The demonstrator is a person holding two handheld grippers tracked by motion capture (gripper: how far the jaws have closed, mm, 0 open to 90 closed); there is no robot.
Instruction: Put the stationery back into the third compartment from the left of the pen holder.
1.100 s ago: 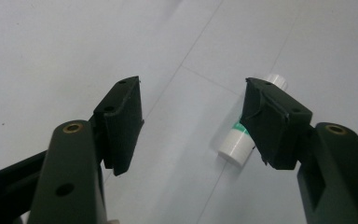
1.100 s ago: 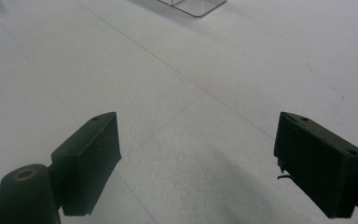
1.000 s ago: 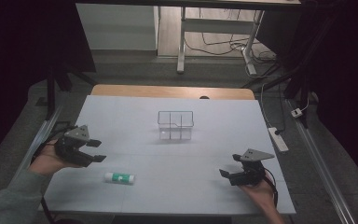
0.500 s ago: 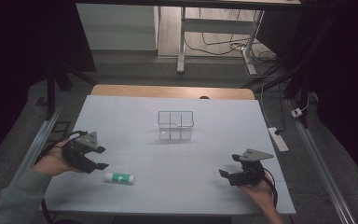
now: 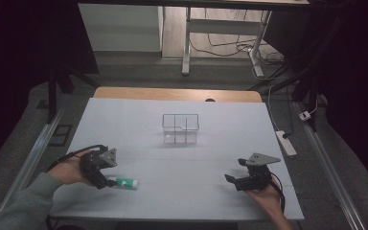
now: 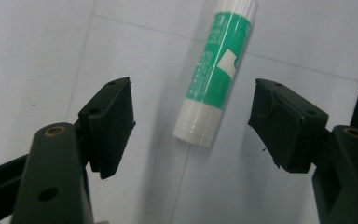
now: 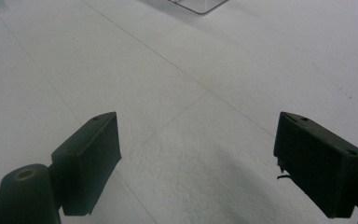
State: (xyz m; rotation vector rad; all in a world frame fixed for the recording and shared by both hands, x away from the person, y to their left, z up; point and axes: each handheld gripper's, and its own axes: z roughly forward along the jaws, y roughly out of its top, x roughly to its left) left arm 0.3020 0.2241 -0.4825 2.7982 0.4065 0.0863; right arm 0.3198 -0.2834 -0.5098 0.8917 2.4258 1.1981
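My left gripper (image 6: 193, 116) has just been spreading its jaws; they stand wide, with the white-capped green and white plastic glue stick (image 6: 216, 70) lying on the white table (image 5: 196, 167) between and just ahead of them, untouched. My right gripper (image 7: 198, 158) gapes wide over bare table.

Overhead table (image 5: 182, 143) view, two close tool-mounted

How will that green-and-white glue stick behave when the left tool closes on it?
The glue stick is a smooth round tube lying on its side on the table, so it will probably roll if nudged off-centre. It looks rigid and light, likely slippery plastic. The left tool is open, straddling its cap end, so it may pivot.
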